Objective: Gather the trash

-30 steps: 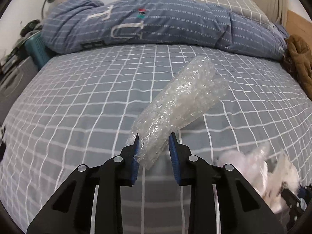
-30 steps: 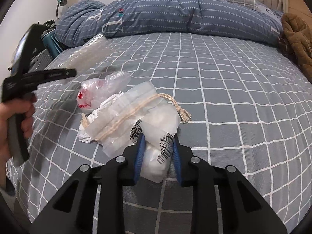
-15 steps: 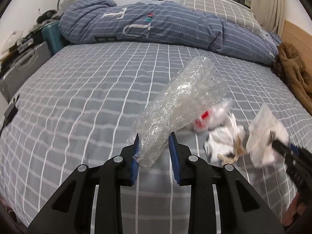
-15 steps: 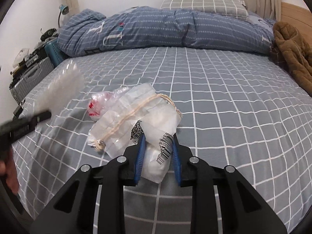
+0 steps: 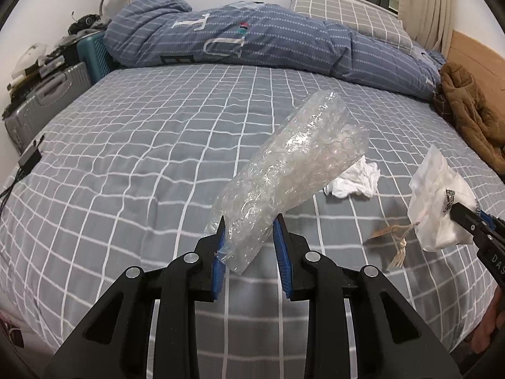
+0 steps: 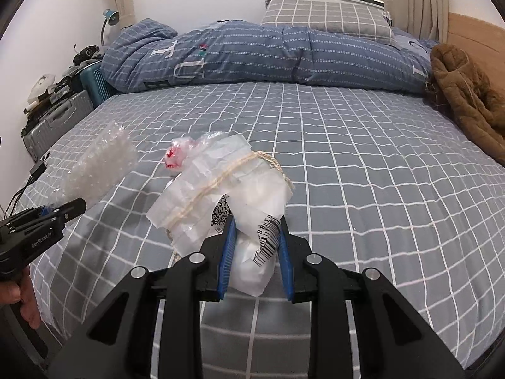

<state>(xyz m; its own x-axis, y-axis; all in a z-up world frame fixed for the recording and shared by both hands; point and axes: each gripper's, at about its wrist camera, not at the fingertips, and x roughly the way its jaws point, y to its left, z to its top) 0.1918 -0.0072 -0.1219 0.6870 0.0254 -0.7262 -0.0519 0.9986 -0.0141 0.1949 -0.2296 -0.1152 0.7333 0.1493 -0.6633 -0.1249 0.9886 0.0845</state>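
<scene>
A roll of bubble wrap [image 5: 293, 164] is being pinched by the left gripper [image 5: 249, 249], a white plastic bundle [image 6: 227, 195] by the right gripper [image 6: 255, 255], above the bed [image 5: 126, 158]. The loosely clamped bundle risks being dropped; a crumpled tissue [image 5: 355, 180] near the bed's right edge is being left.

Grey white-checked bedsheet [image 5: 132, 164], blue striped duvet [image 5: 252, 41], brown, possibly fleece, garment [image 5: 467, 110], clear bubble wrap [image 5: 293, 164].

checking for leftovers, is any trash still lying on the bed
Yes, a crumpled white tissue lies on the bed beyond the bubble wrap.
</scene>
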